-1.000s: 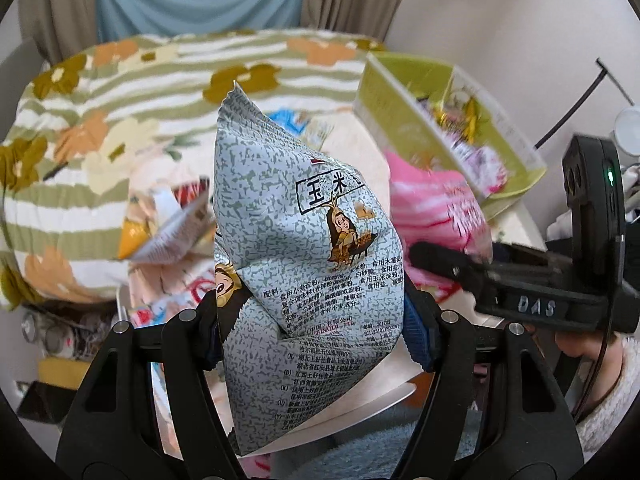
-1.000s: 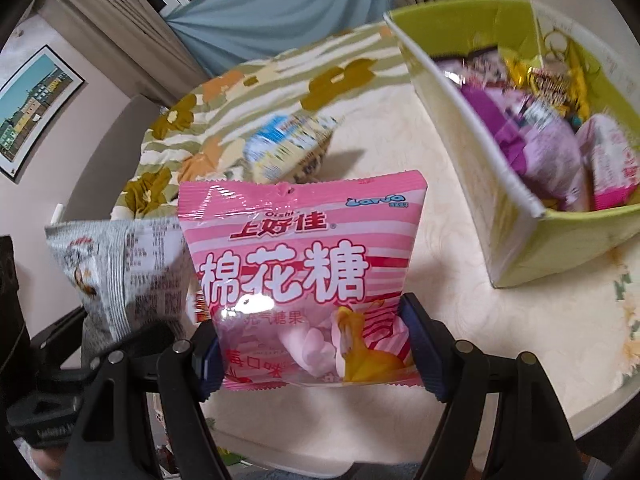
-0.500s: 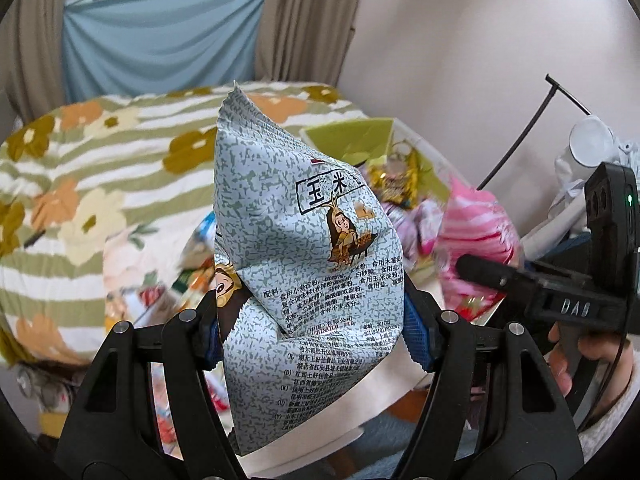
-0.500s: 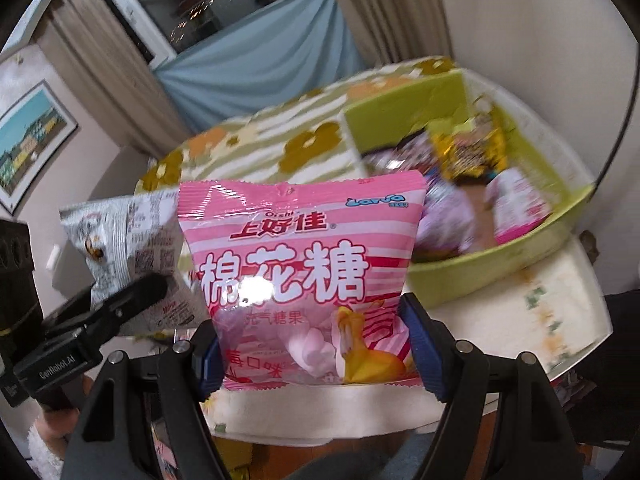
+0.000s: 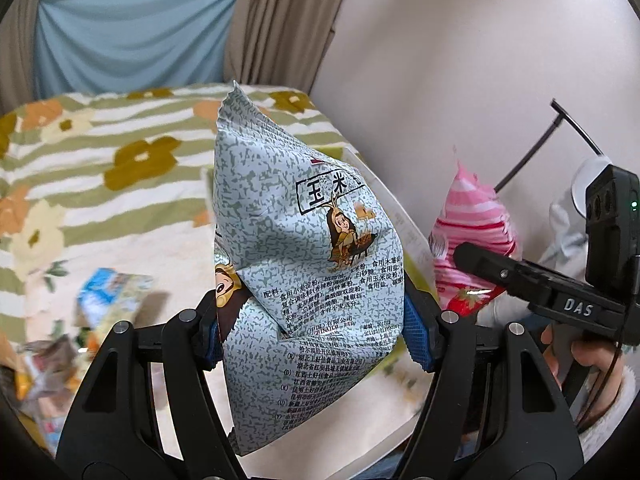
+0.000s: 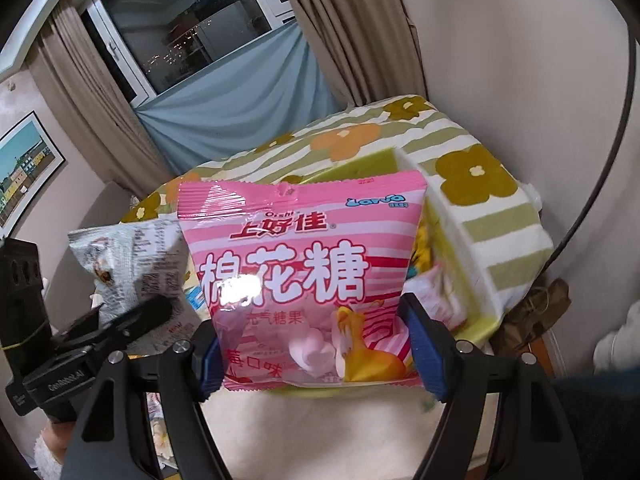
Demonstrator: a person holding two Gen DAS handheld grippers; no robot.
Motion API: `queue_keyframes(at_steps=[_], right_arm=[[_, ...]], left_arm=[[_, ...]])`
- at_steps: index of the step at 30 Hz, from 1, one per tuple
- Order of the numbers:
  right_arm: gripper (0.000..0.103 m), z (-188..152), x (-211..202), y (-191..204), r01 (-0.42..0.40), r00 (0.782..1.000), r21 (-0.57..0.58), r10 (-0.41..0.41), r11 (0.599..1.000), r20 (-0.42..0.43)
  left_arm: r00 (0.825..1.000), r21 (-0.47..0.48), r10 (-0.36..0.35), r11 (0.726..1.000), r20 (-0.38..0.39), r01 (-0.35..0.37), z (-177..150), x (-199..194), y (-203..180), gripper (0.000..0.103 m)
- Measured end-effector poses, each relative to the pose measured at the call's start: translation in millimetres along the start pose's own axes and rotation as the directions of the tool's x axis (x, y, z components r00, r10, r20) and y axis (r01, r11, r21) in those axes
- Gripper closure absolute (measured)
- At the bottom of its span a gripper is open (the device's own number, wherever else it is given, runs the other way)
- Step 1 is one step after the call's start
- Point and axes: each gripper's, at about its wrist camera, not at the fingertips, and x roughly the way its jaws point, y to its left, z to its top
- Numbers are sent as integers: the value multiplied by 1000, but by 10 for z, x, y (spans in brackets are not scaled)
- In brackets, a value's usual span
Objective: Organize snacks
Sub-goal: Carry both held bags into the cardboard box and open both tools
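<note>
The left gripper (image 5: 316, 324) was clamped on a grey-green speckled snack bag (image 5: 304, 264), its blue pads pressing in on both sides of the puffed pack. The bag stood upright between the fingers, its crimped top corner pointing up. It carried a boxed title in Chinese characters, a small cartoon figure, and dense lines of black print lower down. The same bag showed at the left edge of the right wrist view, lifted above the table.

The right gripper (image 6: 312, 352) was closed on a pink marshmallow bag (image 6: 300, 280), held by its lower edges and facing the camera flat. That bag had pink and white stripes, large white characters outlined in red, a clear window showing pale pink marshmallows, and a yellow cartoon creature near the bottom.

Behind the pink bag sat a yellow-green box (image 6: 452, 256) with other wrapped sweets inside, partly hidden and blurred. The box rested on a cream table (image 6: 328, 432). Beyond lay a striped blanket with flowers (image 6: 472, 176). More packets (image 5: 112, 296) lay blurred on the table to the left.
</note>
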Motion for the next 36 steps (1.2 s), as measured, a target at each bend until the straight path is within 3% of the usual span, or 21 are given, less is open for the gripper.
queue_keyframes(at_steps=[6, 9, 11, 13, 14, 20, 28, 36], right_arm=[[30, 355, 181, -366, -24, 1000, -23, 24, 999, -14], [30, 506, 286, -527, -77, 997, -11, 76, 997, -31], [30, 560, 355, -587, -77, 996, -17, 76, 997, -43], [30, 615, 441, -639, -84, 995, -21, 82, 996, -59], [30, 621, 466, -654, -87, 994, -23, 85, 996, -64], [30, 707, 647, -705, -91, 991, -56, 85, 994, -99], [29, 850, 979, -569, -104, 984, -130, 83, 986, -158], [29, 1009, 1390, -369, -113, 980, -194, 78, 974, -183]], left_arm=[[998, -58, 15, 998, -62, -18, 168, 663, -180, 37], [996, -90, 21, 996, -87, -29, 226, 946, -263, 37], [995, -109, 19, 994, -96, -29, 240, 1064, -292, 30], [993, -123, 28, 992, -115, -42, 230, 1184, -320, 7], [992, -121, 38, 991, -116, -52, 217, 1210, -327, 6], [986, -102, 119, 986, -117, -131, 103, 1166, -290, 6], [961, -72, 259, 961, -97, -266, 88, 981, -160, 6], [948, -131, 306, 940, -84, -315, 53, 772, 4, 6]])
